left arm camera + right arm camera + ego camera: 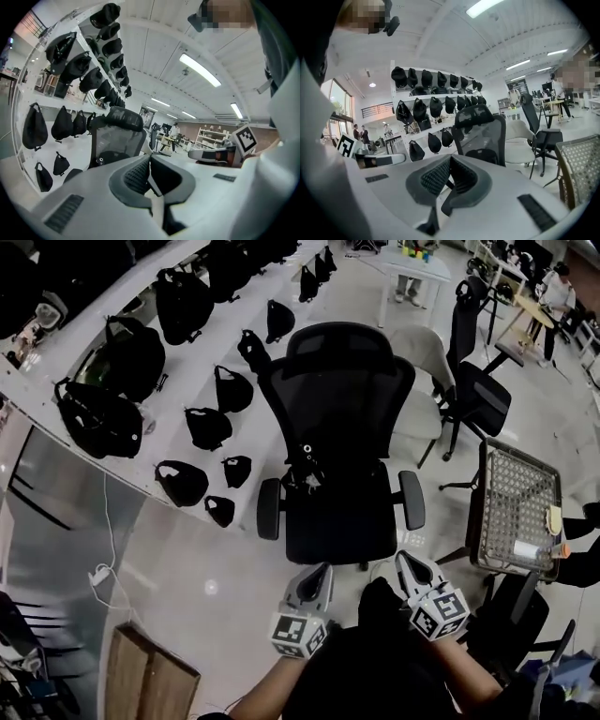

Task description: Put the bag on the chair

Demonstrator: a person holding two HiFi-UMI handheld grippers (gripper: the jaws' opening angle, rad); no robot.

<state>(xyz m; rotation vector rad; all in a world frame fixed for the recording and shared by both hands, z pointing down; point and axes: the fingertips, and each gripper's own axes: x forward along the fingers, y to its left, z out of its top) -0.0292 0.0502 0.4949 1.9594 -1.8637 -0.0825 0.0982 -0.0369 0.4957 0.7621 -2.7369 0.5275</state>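
Observation:
A black mesh office chair [339,512] stands in front of me with an empty seat; it also shows in the left gripper view [117,136] and the right gripper view [480,136]. Several black bags [183,482] hang on the white wall rack [178,399] to its left, among them a big backpack [98,418]. The bags show in both gripper views [35,126] [417,110]. My left gripper [319,570] [150,157] and right gripper [405,559] [451,158] hover side by side just short of the seat's front edge. Both are shut with nothing between their jaws.
To the right stand a second black chair [478,395], a white chair [422,381] and a wire-mesh cart [520,507]. A white table [417,268] is at the back. A wooden board [150,676] lies at the lower left.

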